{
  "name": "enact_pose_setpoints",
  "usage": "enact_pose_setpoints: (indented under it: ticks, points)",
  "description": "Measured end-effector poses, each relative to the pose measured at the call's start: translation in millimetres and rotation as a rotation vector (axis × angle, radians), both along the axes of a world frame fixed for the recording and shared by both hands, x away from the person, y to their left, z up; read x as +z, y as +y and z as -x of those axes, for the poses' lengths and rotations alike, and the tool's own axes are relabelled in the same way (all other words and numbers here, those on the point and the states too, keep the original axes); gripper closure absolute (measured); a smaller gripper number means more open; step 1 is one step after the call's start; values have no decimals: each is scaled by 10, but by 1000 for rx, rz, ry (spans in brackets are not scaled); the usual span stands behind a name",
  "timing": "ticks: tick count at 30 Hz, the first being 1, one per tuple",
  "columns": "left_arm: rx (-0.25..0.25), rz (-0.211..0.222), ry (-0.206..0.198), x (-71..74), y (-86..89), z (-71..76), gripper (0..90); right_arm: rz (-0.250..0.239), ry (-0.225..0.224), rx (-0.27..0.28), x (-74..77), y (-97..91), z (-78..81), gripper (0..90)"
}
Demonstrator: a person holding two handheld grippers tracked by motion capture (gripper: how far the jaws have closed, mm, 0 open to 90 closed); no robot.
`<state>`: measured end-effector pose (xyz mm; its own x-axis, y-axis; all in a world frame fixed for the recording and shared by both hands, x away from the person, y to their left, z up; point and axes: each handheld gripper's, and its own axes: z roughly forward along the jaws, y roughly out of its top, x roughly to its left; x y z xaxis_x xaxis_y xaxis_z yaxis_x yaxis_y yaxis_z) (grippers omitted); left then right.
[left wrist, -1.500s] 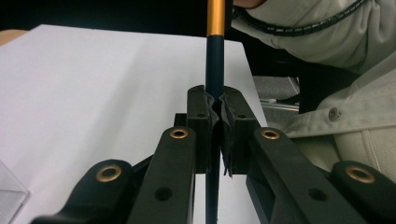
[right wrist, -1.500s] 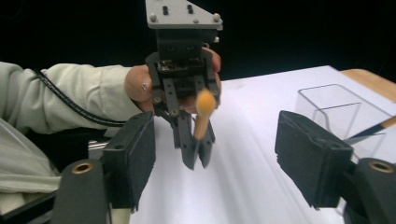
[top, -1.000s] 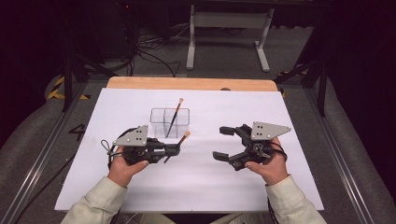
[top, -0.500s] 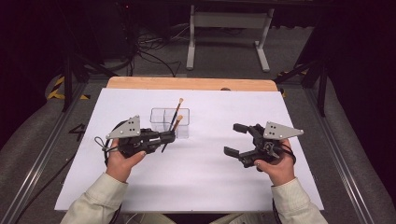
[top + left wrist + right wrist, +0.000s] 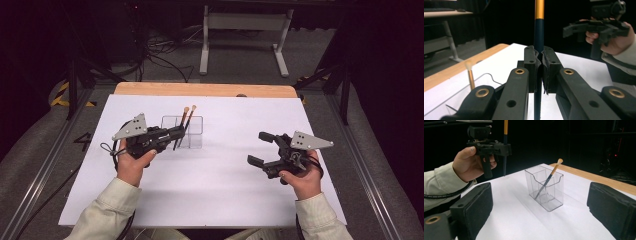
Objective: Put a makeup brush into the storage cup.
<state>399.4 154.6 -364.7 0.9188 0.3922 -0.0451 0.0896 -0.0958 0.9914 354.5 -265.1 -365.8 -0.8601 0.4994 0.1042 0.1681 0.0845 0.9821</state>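
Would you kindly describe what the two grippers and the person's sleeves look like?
Both the left gripper and the right gripper are matte black pistol-grip tools, each topped by a grey three-cornered plate. Their linkage arms carry brass-coloured pivot rings, and the jaws end in blocky black pads. A thin black cable loops from the left one. The sleeves are pale beige with buttoned cuffs.

A dark room surrounds the white-topped table (image 5: pixel 210 200), with grey floor (image 5: pixel 240 65), tangled cables (image 5: pixel 160 55) and a white metal stand (image 5: pixel 242 35) at the far side.
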Motion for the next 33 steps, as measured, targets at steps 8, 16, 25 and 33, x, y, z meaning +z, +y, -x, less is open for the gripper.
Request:
enact_pose_setpoints:
  ticks: [8,16,25,33]
  points:
    - [41,25,5,-7,21,-83,833,-12,-4,-21,-33,-52,11,37]
    - [57,32,8,-35,-9,-181,833,2,9,-47,-130,-118,19,12]
    - [82,38,11,-60,-24,-277,833,11,9,-73,-178,-192,74,10]
    - [90,42,8,-91,-46,-376,832,6,19,-82,-207,-223,128,10]
